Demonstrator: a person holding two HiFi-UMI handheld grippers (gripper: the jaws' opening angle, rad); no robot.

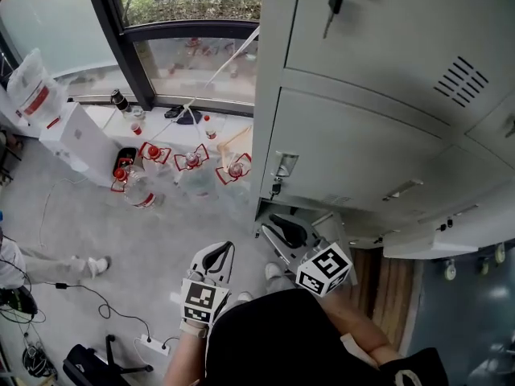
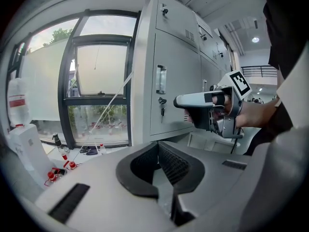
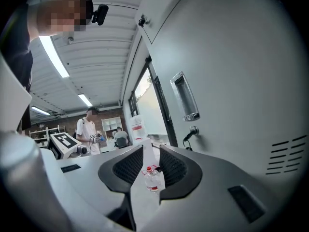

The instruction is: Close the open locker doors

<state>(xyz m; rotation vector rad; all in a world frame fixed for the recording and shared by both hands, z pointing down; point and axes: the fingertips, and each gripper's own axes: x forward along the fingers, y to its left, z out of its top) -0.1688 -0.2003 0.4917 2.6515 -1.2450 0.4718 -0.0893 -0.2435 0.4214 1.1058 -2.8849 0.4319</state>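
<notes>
A bank of grey lockers [image 1: 386,79] fills the right of the head view. The middle door [image 1: 346,155] is closed, with a recessed handle [image 1: 283,166] and a key [image 1: 276,188] below it. Lower down, a door [image 1: 422,244] stands swung out from the bank. My right gripper [image 1: 278,230] sits at the foot of the closed door, open with nothing between its jaws. The right gripper view has the same handle [image 3: 184,96] and key [image 3: 190,132] just beyond the gripper [image 3: 152,164]. My left gripper [image 1: 217,252] hangs over the floor left of the lockers, open and empty [image 2: 159,158].
Several red-capped water bottles [image 1: 193,163] stand on the floor under the window. A white box [image 1: 80,139] and a plastic bag [image 1: 32,87] are at the left. Cables and a power strip [image 1: 153,346] lie near my feet. People [image 3: 89,129] stand far back in the room.
</notes>
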